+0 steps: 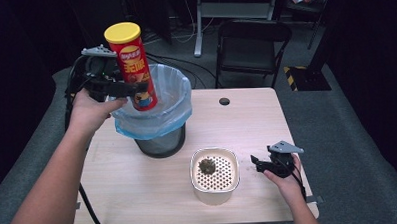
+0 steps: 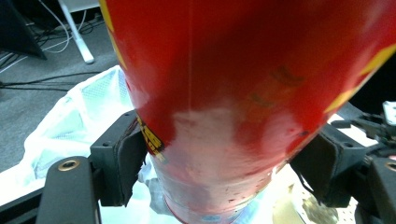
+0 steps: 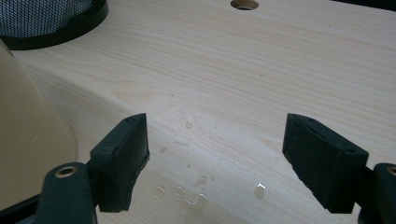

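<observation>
A tall red chips can (image 1: pixel 133 64) with a yellow lid is held upright over the mesh waste bin (image 1: pixel 160 138), which is lined with a pale blue bag (image 1: pixel 178 95). My left gripper (image 1: pixel 128 88) is shut on the can's lower half, above the bin's left rim. In the left gripper view the red can (image 2: pixel 233 93) sits squeezed between both black pads (image 2: pixel 123 163), with the bag below it. My right gripper (image 1: pixel 258 164) rests low at the table's right front, jaws open with nothing between them (image 3: pixel 215 158), just right of a cream perforated container (image 1: pixel 214 175).
The cream container holds a dark clump (image 1: pixel 207 165) on its perforated insert. Small water drops (image 3: pixel 187 193) lie on the wooden table (image 1: pixel 247 125) by the right gripper. A cable hole (image 1: pixel 224 101) sits near the far edge. A black folding chair (image 1: pixel 252 47) stands beyond the table.
</observation>
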Demonstrator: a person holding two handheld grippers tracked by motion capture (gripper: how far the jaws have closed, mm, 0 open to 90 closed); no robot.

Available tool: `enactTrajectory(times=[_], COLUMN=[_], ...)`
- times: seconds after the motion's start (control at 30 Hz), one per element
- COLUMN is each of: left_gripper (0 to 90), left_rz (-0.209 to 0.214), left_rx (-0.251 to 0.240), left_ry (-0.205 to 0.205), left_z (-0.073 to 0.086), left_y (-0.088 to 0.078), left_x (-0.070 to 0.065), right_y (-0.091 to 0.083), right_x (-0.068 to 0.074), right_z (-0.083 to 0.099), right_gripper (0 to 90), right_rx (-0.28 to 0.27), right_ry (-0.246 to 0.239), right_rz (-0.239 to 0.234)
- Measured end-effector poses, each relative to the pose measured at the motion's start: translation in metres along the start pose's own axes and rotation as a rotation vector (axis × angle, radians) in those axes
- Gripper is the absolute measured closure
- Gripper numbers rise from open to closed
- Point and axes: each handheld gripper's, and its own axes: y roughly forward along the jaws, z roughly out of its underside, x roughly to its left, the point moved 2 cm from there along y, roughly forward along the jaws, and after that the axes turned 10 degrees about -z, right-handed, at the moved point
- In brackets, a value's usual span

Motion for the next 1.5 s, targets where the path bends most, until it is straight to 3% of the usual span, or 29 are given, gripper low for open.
enactTrajectory(times=[0.27,0.53,0.63,0.7,0.8,0.83,0.93,0.97,1.1,1.23,1.33,1.37,1.5], left_gripper=[23.6,23.6,23.5,23.4,23.2,22.2,17.9,16.0,15.7,18.7,22.2,23.7,26.2], left_rz=[-0.027,-0.066,-0.075,-0.067,-0.069,-0.074,-0.091,-0.103,-0.108,-0.086,-0.053,-0.025,0.006], left_rx=[-0.012,0.025,0.049,0.102,0.133,0.158,0.157,0.148,0.120,0.095,0.077,0.055,0.053], left_ry=[-0.014,-0.037,-0.055,-0.047,-0.053,-0.084,-0.091,-0.119,-0.121,-0.121,-0.115,-0.122,-0.093], left_z=[0.006,0.011,0.014,0.018,0.022,0.026,0.030,0.034,0.043,0.050,0.053,0.058,0.069], left_y=[0.026,0.052,0.062,0.069,0.073,0.078,0.077,0.075,0.062,0.044,0.033,0.021,0.002], left_x=[0.006,0.007,0.010,0.013,0.013,0.013,0.017,0.021,0.028,0.028,0.027,0.025,0.021], right_y=[0.001,0.002,0.002,0.002,0.002,0.003,0.003,0.002,0.002,0.003,0.003,0.003,0.003], right_x=[0.000,0.001,0.001,0.000,0.000,0.000,0.000,0.000,0.000,0.000,0.001,0.002,0.001], right_z=[0.001,0.002,0.002,0.002,0.002,0.002,0.002,0.002,0.003,0.003,0.003,0.003,0.003], right_gripper=[22.1,22.2,22.2,22.2,22.2,22.2,22.2,22.2,22.2,22.3,22.2,22.3,22.2], right_rx=[0.009,0.014,0.014,0.009,0.009,0.008,0.007,0.009,0.010,0.014,0.015,0.016,0.016], right_ry=[-0.008,-0.008,-0.005,-0.003,-0.006,-0.002,0.000,-0.009,-0.005,-0.006,-0.009,-0.008,-0.007], right_rz=[-0.008,-0.009,-0.010,-0.012,-0.013,-0.010,-0.009,-0.014,-0.015,-0.009,-0.013,-0.011,-0.010])
